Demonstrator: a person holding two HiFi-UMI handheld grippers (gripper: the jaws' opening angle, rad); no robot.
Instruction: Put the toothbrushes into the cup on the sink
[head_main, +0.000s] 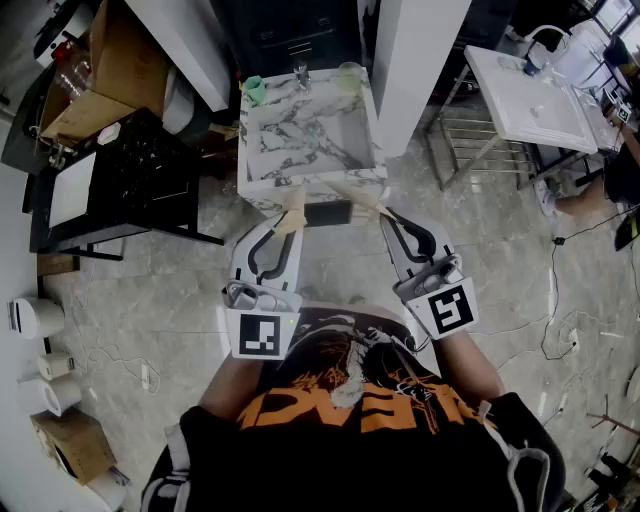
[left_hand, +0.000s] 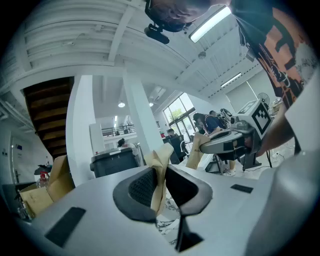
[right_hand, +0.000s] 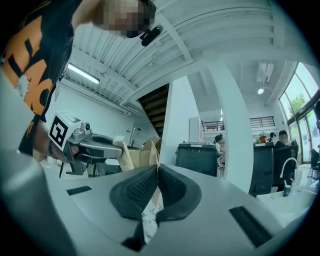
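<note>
In the head view both grippers are held side by side in front of the person's chest, short of a marble sink (head_main: 310, 140). My left gripper (head_main: 285, 222) is shut on a toothbrush in a beige paper wrapper (head_main: 293, 203), seen upright between the pads in the left gripper view (left_hand: 160, 175). My right gripper (head_main: 390, 215) is shut on a second beige-wrapped toothbrush (head_main: 352, 194), a thin strip between its pads (right_hand: 152, 150). A green cup (head_main: 255, 90) stands at the sink's back left corner and a pale translucent cup (head_main: 349, 76) at its back right.
A faucet (head_main: 300, 72) rises at the sink's back edge. A black cabinet (head_main: 120, 180) and cardboard boxes (head_main: 95, 85) stand to the left, a white column (head_main: 415, 60) and a white basin on a metal frame (head_main: 530, 95) to the right. Cables lie on the floor.
</note>
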